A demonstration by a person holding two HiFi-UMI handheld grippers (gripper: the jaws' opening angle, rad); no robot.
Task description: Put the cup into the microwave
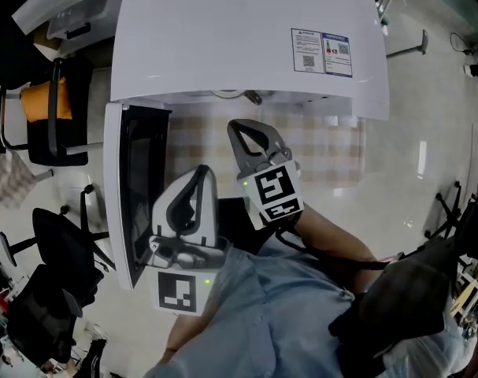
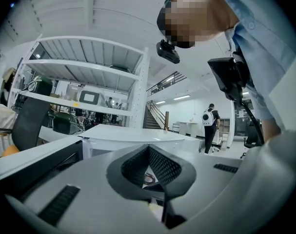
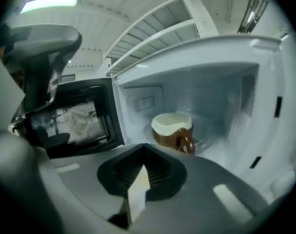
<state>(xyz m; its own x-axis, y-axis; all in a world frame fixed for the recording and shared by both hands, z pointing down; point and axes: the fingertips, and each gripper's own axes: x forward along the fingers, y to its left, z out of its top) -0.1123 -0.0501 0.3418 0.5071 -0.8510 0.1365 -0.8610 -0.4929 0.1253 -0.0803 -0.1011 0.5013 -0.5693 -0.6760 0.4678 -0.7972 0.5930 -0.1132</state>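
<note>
A brown cup (image 3: pixel 173 133) with a cream inside stands upright on the turntable inside the white microwave (image 3: pixel 226 82), its handle toward me. My right gripper (image 3: pixel 144 147) is shut and empty, just outside the oven opening, apart from the cup. In the head view the right gripper (image 1: pixel 239 128) points under the microwave's top (image 1: pixel 246 38), which hides the cup. The microwave door (image 1: pixel 136 195) hangs open to the left. My left gripper (image 1: pixel 199 176) is shut on nothing, close beside the door's inner face; its own view shows its joined tips (image 2: pixel 148 151).
The microwave stands on a checked cloth (image 1: pixel 325 144). Office chairs (image 1: pixel 53 113) stand on the floor to the left. White shelving (image 2: pixel 84 77) and a person walking far off (image 2: pixel 207 126) show in the left gripper view.
</note>
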